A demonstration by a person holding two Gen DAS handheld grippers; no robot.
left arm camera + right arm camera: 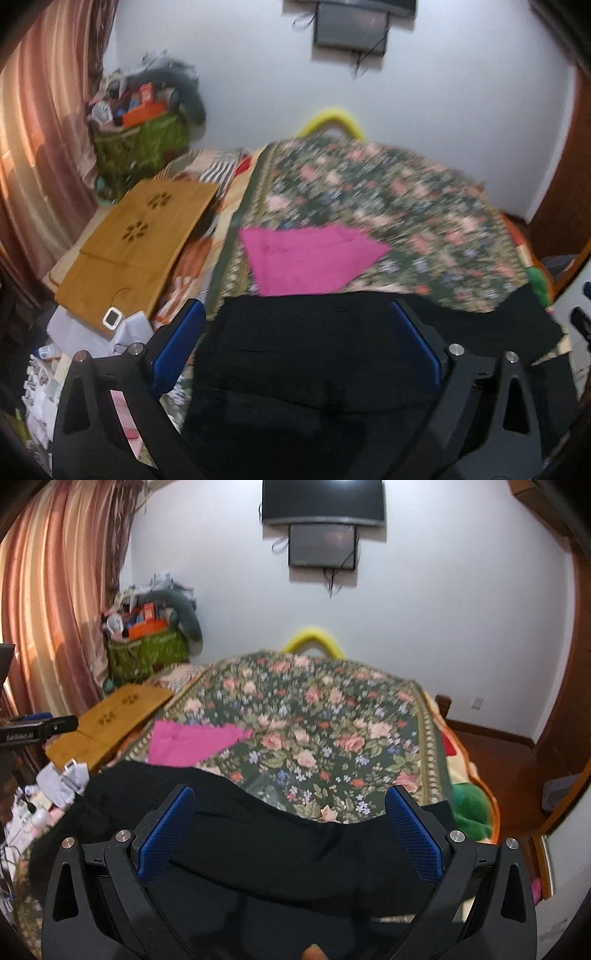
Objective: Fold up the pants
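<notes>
Left hand-held gripper, right hand-held gripper wide open, empty; black pants beneath both.

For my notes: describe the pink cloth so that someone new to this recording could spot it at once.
Start at the bed with the flowered bedspread that fills the middle of both views. On its left part, next to the wooden board, lies the pink cloth, flat, just beyond the black pants. It is the only plain bright pink piece on the patterned spread.
</notes>
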